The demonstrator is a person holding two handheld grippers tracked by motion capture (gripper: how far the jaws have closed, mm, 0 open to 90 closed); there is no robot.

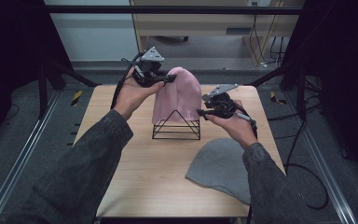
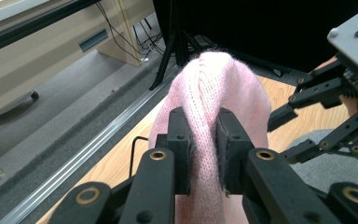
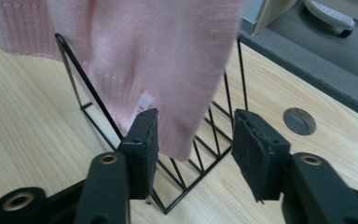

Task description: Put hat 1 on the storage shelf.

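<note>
The pink beanie [image 1: 179,95] drapes over the black wire stand [image 1: 176,126] on the counter [image 1: 144,163]. The left tongs [image 2: 204,144] pinch its crown; the right tongs [image 3: 193,149] stand released, the hem loose between them. Risk — a pull from the left could drag the beanie askew or tip the light stand.

A: How does the left gripper [image 1: 164,78] stand?
B: Raised on an extended forearm, jaws pinched tight.
A: And the right gripper [image 1: 201,113]?
B: Lower, held level, pointing leftward; its jaws stand parted, pads pressing nothing.
</note>
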